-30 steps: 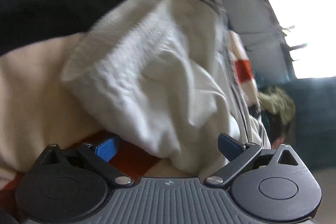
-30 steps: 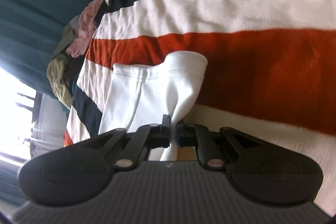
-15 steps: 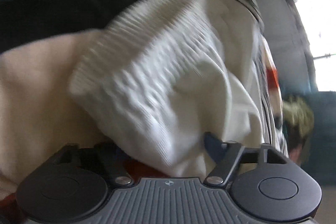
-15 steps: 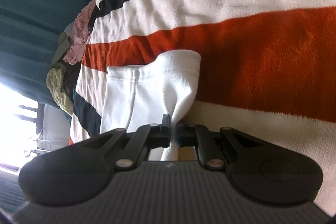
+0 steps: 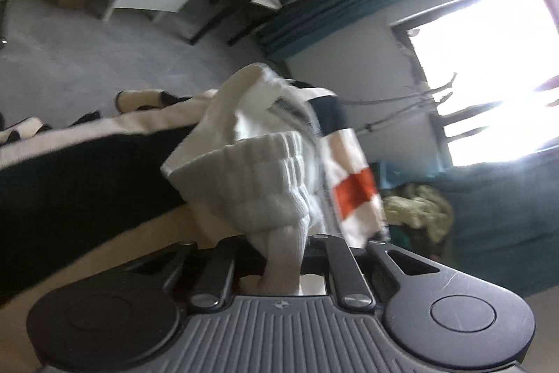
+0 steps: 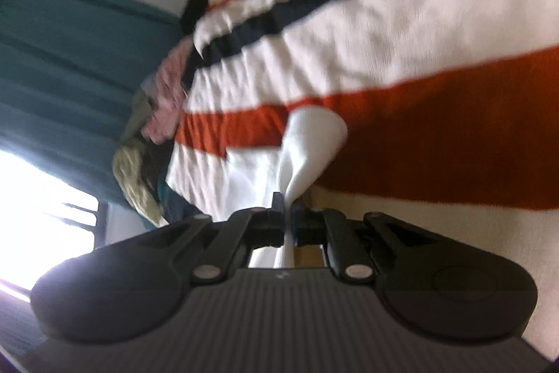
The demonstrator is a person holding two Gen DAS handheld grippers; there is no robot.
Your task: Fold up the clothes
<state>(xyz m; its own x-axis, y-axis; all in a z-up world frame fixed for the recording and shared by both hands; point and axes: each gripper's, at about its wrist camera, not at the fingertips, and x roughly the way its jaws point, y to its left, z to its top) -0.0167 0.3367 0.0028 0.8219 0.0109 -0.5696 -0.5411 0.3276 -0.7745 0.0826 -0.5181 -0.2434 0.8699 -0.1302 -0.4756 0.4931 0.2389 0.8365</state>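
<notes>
Left claw [image 5: 279, 254] has just closed, pinching the white garment's [image 5: 258, 184] ribbed edge. Right claw [image 6: 287, 219] pinches another edge. Garment is raised off the bed [image 6: 419, 23]; no fold is made yet.

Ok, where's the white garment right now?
Both grippers pinch the white garment: its ribbed cuff is in the left gripper, another edge in the right gripper, above the striped blanket.
</notes>
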